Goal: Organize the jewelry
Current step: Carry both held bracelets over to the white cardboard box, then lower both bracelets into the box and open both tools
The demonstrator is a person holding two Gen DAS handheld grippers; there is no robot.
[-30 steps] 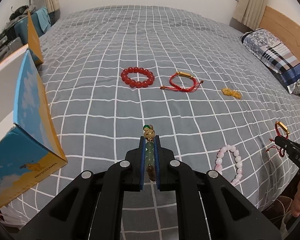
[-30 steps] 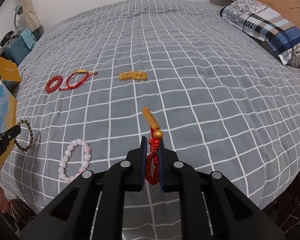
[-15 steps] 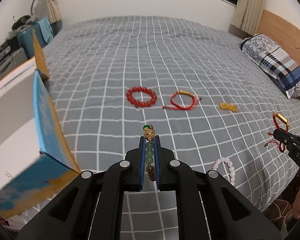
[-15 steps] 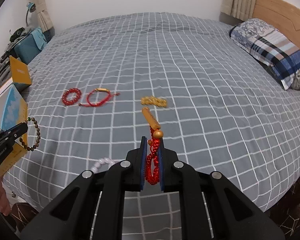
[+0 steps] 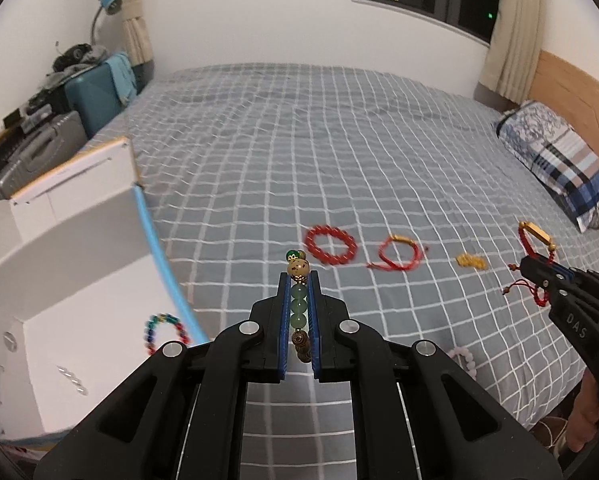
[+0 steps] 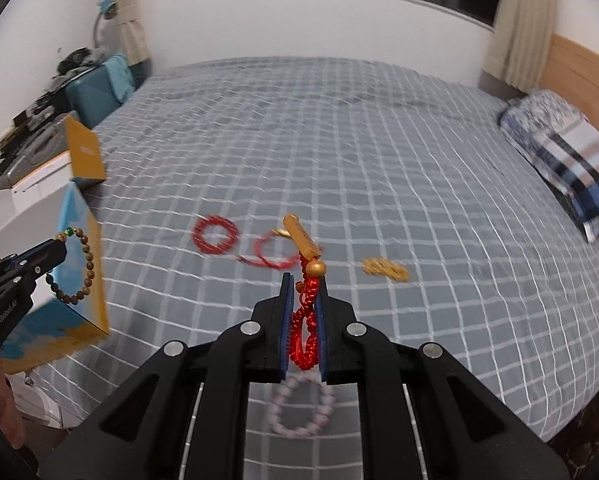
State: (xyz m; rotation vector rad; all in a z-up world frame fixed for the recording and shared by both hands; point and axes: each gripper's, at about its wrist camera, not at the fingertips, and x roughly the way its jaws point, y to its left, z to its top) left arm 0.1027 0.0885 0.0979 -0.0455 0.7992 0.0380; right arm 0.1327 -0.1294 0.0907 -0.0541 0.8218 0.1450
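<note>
A: Status of tools?
B: Left tool (image 5: 298, 300) clamps bead bracelet (image 5: 298, 312); right tool (image 6: 302, 316) clamps red cord bracelet (image 6: 305, 320).
A: Box?
B: Open box (image 5: 79, 280) lies left of both, nearest left tool.

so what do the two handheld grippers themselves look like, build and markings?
Both match: matte black angular bodies, silver round fasteners on the linkages, two slim parallel fingers lined with blue pads. The left gripper carries white lettering, apparently "GenRobot.AI", seen from the right wrist view. The right gripper shows white "DAS" on its side in the left wrist view. No cables visible. Bare hands at the frame edges, no sleeves in view.
</note>
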